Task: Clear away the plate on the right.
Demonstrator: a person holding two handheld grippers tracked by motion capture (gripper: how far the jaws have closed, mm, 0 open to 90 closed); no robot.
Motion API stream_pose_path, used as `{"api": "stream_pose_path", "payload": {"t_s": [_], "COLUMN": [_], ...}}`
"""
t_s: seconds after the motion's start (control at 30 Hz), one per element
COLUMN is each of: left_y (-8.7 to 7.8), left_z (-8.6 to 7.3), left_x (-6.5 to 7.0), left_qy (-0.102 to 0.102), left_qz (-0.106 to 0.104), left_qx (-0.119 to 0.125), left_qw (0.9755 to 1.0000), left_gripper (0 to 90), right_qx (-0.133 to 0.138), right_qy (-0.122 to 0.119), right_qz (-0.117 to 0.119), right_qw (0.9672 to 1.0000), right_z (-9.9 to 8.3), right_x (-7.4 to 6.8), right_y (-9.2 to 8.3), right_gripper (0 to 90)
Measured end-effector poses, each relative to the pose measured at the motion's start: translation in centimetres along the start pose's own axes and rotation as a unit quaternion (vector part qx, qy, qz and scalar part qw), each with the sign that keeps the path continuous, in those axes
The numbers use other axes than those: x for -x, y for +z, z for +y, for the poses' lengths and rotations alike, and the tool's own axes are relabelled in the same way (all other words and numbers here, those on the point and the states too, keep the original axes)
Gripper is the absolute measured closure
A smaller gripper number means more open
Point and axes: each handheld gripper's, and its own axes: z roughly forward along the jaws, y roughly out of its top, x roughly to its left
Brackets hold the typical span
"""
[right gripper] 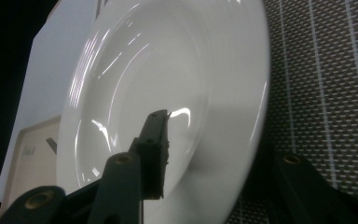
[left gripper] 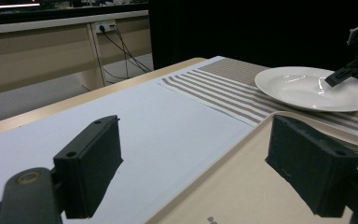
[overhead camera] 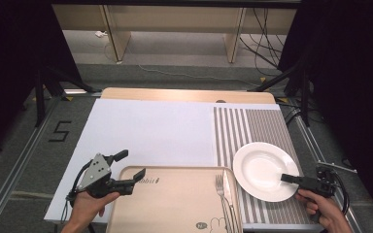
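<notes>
Plate [overhead camera: 262,167] is the thing in hand: a white round dish lying flat on the striped mat [overhead camera: 252,124] at the right side of the desk, just beside the right edge of the tan tray [overhead camera: 170,199].

Starting from the left: the left gripper [overhead camera: 128,171] hangs over the tray's near-left corner with its jaws spread wide and nothing between them; in the left gripper view they frame bare white sheet [left gripper: 135,121] and tray edge. A fork [overhead camera: 222,194] and a knife lie along the tray's right edge, untouched.

At the right, the right gripper [overhead camera: 291,179] reaches in from the mat's near-right corner. One jaw lies over the plate's near-right rim, inside the bowl; the right gripper view suggests the other jaw sits below the rim, but I cannot tell whether the pads press yet, so the grip reads as not made.

To do this well, I judge the jaws should straddle the rim squarely, one above and one beneath, then close firmly before any lift, keeping the dish level so it does not slide out.

Being round, the plate has no long axis; it faces upward.
</notes>
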Motion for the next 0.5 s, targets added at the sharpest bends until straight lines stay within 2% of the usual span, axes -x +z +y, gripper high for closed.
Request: {"api": "stream_pose_path", "payload": {"t_s": [0.23,0.3,0.43,0.5], "left_y": [-0.05,-0.05,-0.05,-0.06], "left_z": [0.03,0.02,0.03,0.03], "left_x": [0.02,0.00,0.01,-0.02], "left_qy": [0.001,0.001,0.001,0.002], "left_qz": [0.003,0.003,0.003,0.003], "left_qx": [-0.004,-0.004,-0.004,-0.004], "left_qw": [1.0000,1.0000,1.0000,1.0000], "left_gripper": [16.9,16.9,16.9,16.9], "right_qx": [0.002,0.003,0.006,0.004], "right_qy": [0.001,-0.004,0.010,0.004], "right_qz": [0.004,0.002,-0.006,-0.015], "right_qw": [1.0000,1.0000,0.9999,0.9999], "right_z": [0.02,0.02,0.01,0.05], "right_x": [0.15,0.27,0.17,0.30], "right_y": [0.03,0.05,0.09,0.11], "right_gripper": [63.8,64.9,71.3,72.0]}}
